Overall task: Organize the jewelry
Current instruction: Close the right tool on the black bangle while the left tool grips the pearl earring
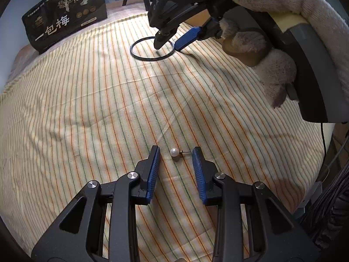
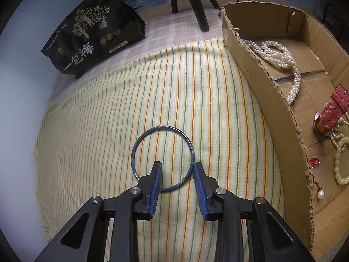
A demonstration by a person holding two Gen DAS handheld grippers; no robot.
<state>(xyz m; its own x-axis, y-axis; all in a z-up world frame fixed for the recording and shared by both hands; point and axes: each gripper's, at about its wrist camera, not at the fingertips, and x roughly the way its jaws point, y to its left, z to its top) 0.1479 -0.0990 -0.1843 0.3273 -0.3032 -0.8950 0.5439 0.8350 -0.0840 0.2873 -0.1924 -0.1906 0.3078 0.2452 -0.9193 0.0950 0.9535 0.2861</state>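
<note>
Left gripper (image 1: 175, 150): jaws narrowed but not gripping; pearl earring (image 1: 174, 152) lies on the striped cloth (image 1: 87, 109) between the pads, touching neither.
Earring axis: post runs sideways toward the right-hand pad.
Right gripper (image 2: 177, 167): narrow, holding nothing; straddles the near arc of the blue bangle (image 2: 162, 157), one pad inside the ring.
Destination: cardboard box (image 2: 283, 113), right of the bangle.
Unclear: whether the right gripper's pads touch the bangle.

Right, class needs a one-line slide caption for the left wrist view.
Left gripper open around a pearl earring on striped cloth.
</note>
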